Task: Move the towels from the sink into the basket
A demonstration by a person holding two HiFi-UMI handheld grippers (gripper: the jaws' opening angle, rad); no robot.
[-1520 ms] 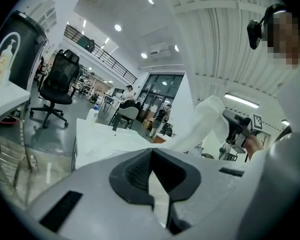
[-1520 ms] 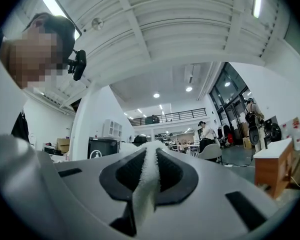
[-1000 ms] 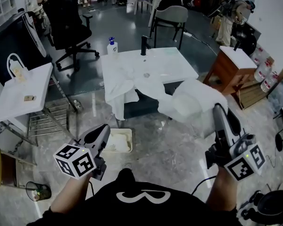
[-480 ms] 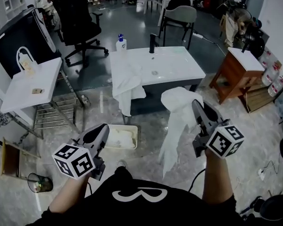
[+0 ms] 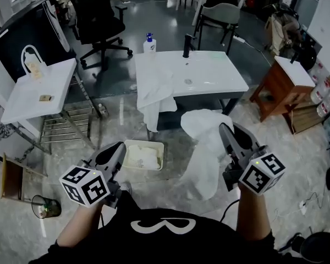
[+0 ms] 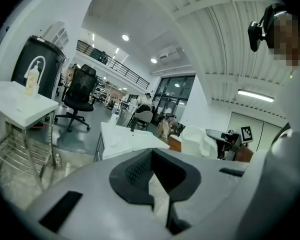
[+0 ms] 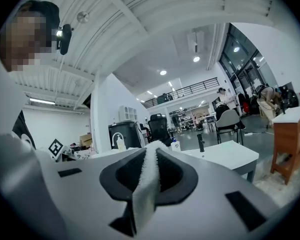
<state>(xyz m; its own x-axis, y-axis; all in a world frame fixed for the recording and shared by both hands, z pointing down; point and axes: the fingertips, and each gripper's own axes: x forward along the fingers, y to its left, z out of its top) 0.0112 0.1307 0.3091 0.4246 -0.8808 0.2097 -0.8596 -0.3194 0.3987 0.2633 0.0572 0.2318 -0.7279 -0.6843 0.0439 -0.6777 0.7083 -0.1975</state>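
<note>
Partly hidden behind the right gripper (image 5: 232,132), a white towel (image 5: 204,157) is pinched in its fingers, right of the basket (image 5: 128,145); whether its lower end touches the floor is unclear. Left gripper (image 5: 119,148) covers the basket's near corner, fingers nearly together, empty. Another towel (image 5: 155,92) drapes the sink (image 5: 220,77).

soap bottle (image 5: 149,44), black office chair (image 5: 100,12), wooden cabinet (image 5: 276,89)
</note>
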